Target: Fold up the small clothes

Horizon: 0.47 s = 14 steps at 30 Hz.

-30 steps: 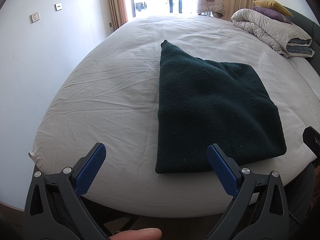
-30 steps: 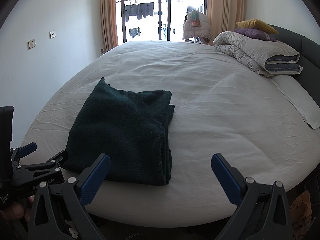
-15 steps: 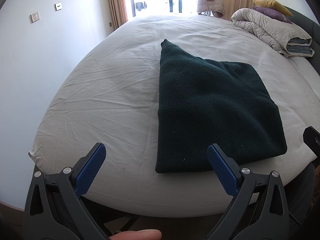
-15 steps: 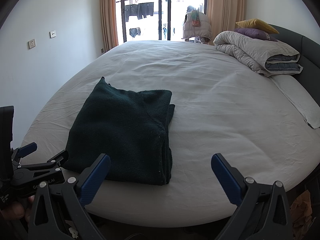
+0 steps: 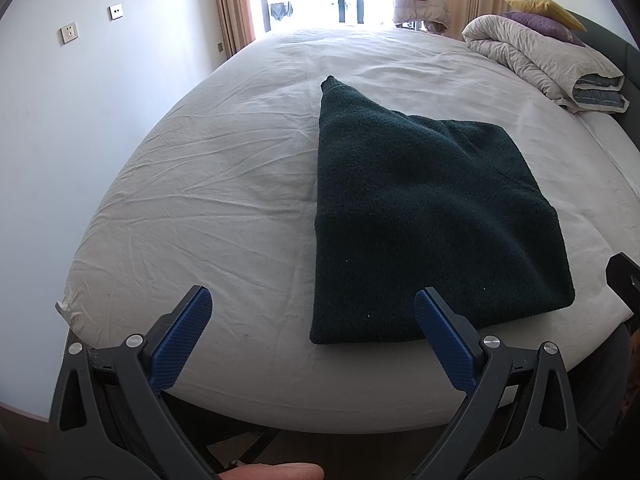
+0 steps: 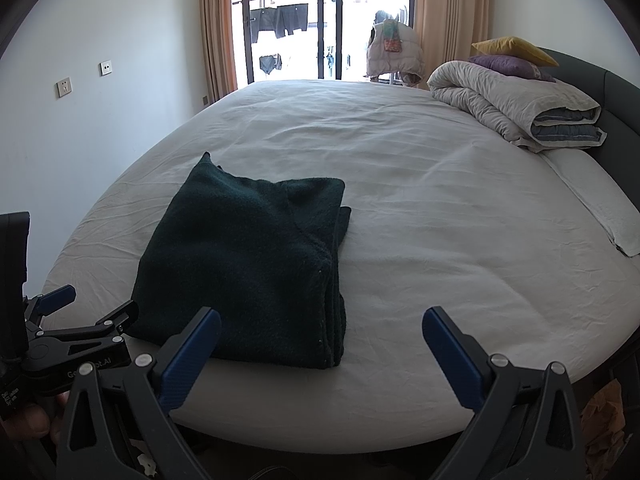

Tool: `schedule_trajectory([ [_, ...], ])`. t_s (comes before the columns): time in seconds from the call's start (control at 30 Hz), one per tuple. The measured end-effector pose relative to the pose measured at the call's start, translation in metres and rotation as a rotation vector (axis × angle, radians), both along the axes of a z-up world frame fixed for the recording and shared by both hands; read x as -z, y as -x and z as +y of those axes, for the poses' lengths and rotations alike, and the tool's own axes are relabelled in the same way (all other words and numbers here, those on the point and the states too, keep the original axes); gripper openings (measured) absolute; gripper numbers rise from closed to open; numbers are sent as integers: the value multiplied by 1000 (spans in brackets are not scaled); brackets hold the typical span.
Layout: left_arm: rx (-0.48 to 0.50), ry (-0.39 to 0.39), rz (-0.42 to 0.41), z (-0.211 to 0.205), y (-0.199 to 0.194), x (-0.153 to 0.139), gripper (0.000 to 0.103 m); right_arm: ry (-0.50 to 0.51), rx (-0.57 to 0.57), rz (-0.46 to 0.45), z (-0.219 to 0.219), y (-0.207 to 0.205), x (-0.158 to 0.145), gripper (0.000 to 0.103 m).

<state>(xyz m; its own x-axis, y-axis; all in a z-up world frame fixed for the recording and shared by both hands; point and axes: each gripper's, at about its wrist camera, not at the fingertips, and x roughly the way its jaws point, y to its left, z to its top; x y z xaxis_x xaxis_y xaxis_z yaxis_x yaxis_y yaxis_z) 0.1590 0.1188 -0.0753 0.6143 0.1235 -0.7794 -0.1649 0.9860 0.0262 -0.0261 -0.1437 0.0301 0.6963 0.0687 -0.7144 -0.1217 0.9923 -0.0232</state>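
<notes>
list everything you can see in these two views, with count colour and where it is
sweater: 1, dark green, folded, lying flat near the front edge of the bed
bed: 1, white sheet, fills most of both views
duvet: 1, pale grey, rolled up at the far right of the bed
cushions: 2, yellow on purple, on top of the duvet
curtains: 2, tan, either side of the glass door
puffer vest: 1, light grey, hanging by the door
wall sockets: 2, white, left wall
left gripper: 1, black with blue pads, open, holding nothing
right gripper: 1, same colours, open, holding nothing
</notes>
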Motion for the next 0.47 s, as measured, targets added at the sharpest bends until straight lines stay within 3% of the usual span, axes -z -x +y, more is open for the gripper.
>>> schedule_trajectory([
  [0.47,0,15,9,1,2,7,103,-4,-4,3,3,1,3,103],
])
